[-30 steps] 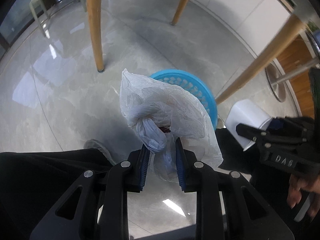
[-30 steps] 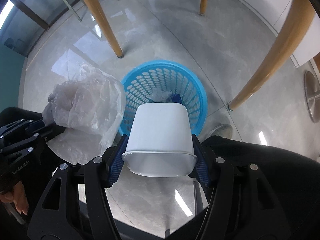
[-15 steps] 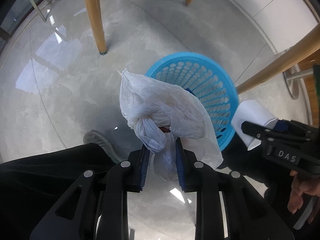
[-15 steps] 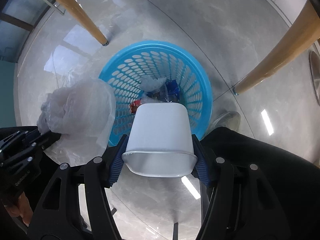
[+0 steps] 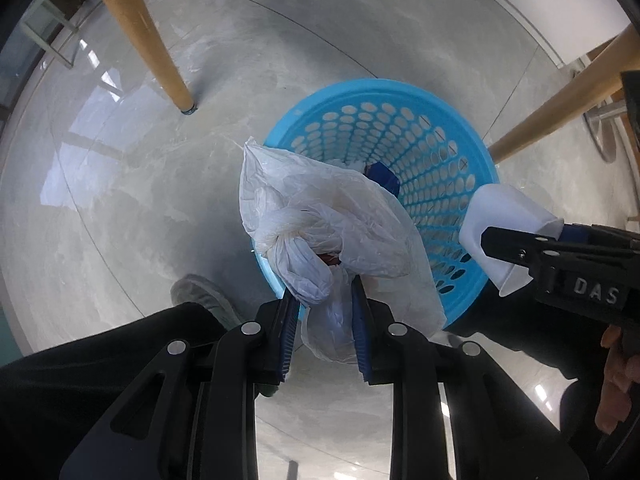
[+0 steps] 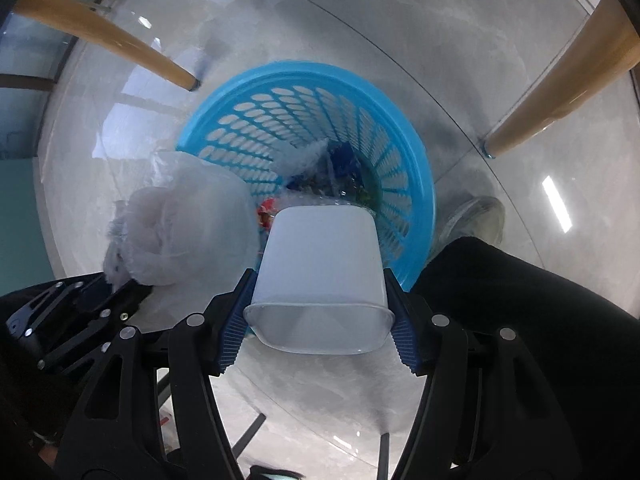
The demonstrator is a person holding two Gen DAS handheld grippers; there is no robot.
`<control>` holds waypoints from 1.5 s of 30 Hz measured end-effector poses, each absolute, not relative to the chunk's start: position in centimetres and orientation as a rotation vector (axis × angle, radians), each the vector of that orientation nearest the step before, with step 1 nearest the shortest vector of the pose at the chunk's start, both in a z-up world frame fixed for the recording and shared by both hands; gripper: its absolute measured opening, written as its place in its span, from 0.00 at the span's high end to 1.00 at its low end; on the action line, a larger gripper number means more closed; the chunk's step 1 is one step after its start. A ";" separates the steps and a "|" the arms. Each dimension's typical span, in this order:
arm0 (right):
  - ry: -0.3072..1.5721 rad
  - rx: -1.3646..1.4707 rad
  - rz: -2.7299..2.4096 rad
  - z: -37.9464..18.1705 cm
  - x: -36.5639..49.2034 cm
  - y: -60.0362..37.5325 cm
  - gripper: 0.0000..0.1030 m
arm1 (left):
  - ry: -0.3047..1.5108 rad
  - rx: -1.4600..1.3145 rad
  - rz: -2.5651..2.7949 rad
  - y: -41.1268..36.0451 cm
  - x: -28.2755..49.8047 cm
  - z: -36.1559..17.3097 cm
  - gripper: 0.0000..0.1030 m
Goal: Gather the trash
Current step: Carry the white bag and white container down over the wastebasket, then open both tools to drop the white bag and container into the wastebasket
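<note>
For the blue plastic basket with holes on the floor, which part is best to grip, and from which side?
Grip the blue perforated plastic basket at its rim, from above, one finger inside and one outside the wall. It stands upright with its mouth open, and the thin rim suits narrow jaws better than the wide round body would. The far rim looks less crowded.

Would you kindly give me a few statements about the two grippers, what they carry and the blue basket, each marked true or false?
1. The left gripper is shut on a knotted white plastic bag. True.
2. The right gripper is open, holding nothing. False: it is shut on a white cup, gripped by its sides.
3. The blue basket already holds some trash. True.
4. The basket's wall is solid, without holes. False: it is perforated all round.
5. The basket stands on a tabletop. False: it stands on the grey tiled floor, among wooden furniture legs.
</note>
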State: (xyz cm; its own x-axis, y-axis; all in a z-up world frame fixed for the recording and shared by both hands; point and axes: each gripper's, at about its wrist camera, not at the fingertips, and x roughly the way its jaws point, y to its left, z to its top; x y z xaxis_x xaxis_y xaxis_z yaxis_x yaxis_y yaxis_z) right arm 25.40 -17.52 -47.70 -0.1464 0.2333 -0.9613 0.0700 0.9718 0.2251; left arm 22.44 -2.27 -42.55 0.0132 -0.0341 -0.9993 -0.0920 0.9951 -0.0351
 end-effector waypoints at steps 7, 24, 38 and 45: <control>1.733 0.297 0.116 -48.6 26.4 -17.2 0.43 | 1.544 -0.118 0.028 -1.8 22.5 -42.6 0.76; 1.738 0.378 0.120 -49.2 27.0 -18.3 0.42 | 1.543 -0.063 0.000 -2.8 23.4 -43.8 0.73; 1.690 0.366 0.055 -46.8 25.8 -19.3 0.28 | 1.463 -0.105 0.091 -0.5 22.9 -40.7 0.52; 1.597 0.331 0.116 -42.1 24.0 -18.8 0.28 | 1.399 -0.169 0.147 1.1 20.9 -36.8 0.51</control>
